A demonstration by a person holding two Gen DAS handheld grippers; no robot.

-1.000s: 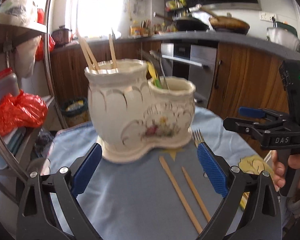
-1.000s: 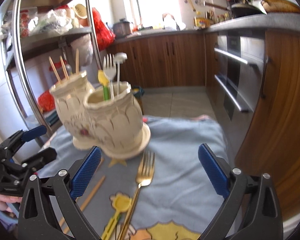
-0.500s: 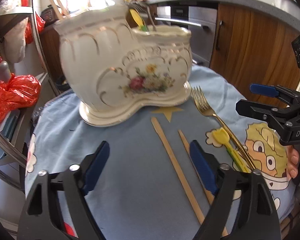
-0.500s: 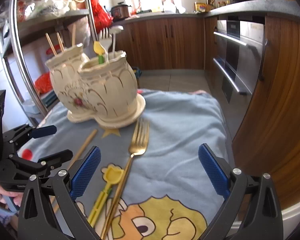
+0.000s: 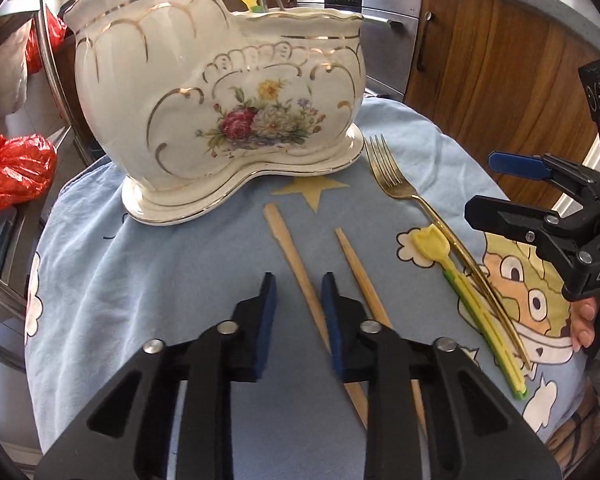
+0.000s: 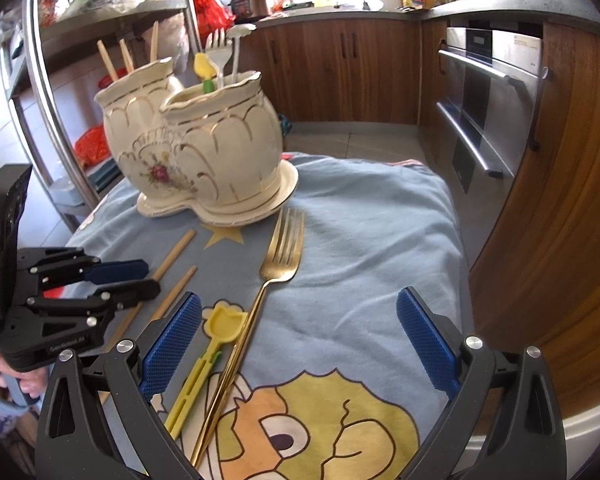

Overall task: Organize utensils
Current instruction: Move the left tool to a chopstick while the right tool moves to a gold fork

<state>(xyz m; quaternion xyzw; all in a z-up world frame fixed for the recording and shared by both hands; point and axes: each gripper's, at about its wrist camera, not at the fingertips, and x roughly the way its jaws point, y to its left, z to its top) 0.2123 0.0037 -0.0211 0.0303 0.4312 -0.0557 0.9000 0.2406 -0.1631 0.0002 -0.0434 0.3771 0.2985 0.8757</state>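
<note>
— What's on the blue cartoon cloth right now?

— A cream two-pot ceramic holder stands toward the cloth's far edge, chopsticks in its taller pot, a white fork and a yellow-headed utensil in the lower one. Loose on the cloth before it: two wooden chopsticks, a gold fork with its tines just short of the holder's base, and a yellow-green plastic utensil lying just beside the fork's handle.

— And the grippers?

— The left gripper sits low over the cloth, its blue pads drawn in narrow on either side of one chopstick; whether they touch it, I cannot tell. The right gripper hangs near the cloth's near edge, jaws spread wide, the fork's handle and the plastic utensil lying between them, untouched.
</note>
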